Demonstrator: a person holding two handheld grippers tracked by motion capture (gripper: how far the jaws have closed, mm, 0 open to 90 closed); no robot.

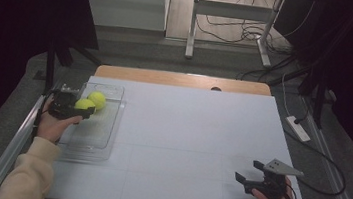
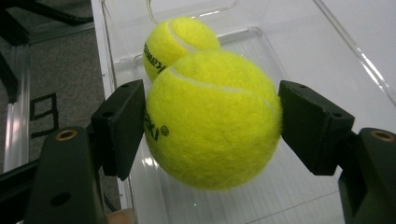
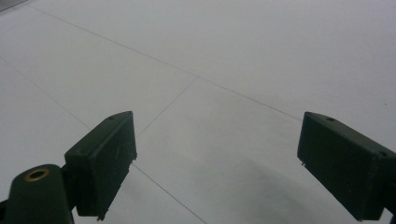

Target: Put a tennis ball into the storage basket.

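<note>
The left gripper (image 2: 212, 116) pinches a ball (image 2: 212, 123) over the clear tray (image 1: 103, 131), beside a second ball (image 2: 175, 42). The right gripper (image 3: 217, 158) hovers over the tabletop (image 1: 186, 131), jaws spread.

A tray (image 1: 90, 142) lies along the table's (image 1: 184, 145) left edge, reaching from near the far left corner toward the near edge. A ball (image 1: 97, 99) rests in the tray's far end. A second ball (image 1: 84, 104) sits just before it and to its left, touching it, between the jaws of the left gripper (image 1: 82, 111), which comes in over the tray's left wall. The right gripper (image 1: 247, 172) hangs over the table's near right corner, well apart from the tray.
</note>
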